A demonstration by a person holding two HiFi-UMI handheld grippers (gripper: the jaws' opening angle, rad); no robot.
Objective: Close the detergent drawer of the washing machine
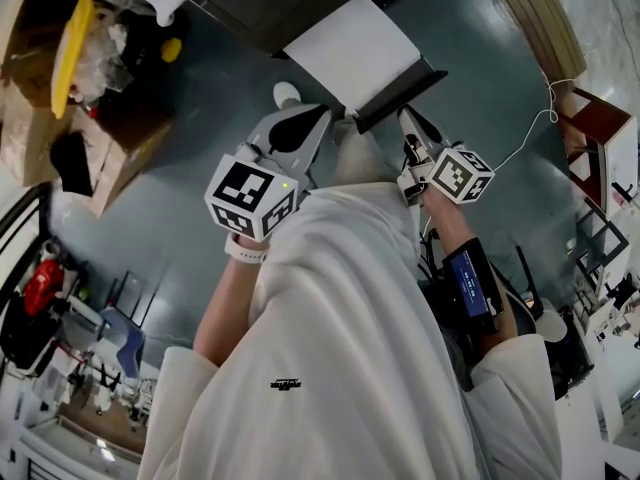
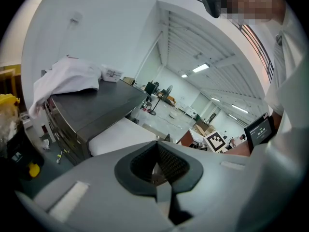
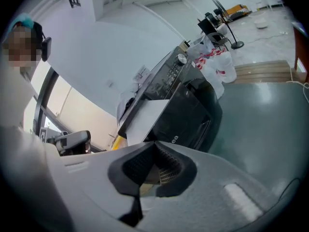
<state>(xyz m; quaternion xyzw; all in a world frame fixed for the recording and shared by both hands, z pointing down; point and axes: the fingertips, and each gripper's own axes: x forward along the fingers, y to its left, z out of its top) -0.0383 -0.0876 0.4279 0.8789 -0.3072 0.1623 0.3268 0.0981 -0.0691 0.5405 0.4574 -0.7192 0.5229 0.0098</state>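
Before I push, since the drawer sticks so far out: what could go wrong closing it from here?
1. The right gripper, jaws together, points near one end of the dark front of the detergent drawer; pushing there, off centre, might skew the drawer and jam it.
2. Shut jaws offer only a narrow tip, which may slip off that front.
3. A white cable trails across the floor on the right; stepping in could snag it.

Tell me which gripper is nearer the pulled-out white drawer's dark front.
The right gripper, its tips beside the dark front of the white detergent drawer; the left gripper sits farther off.
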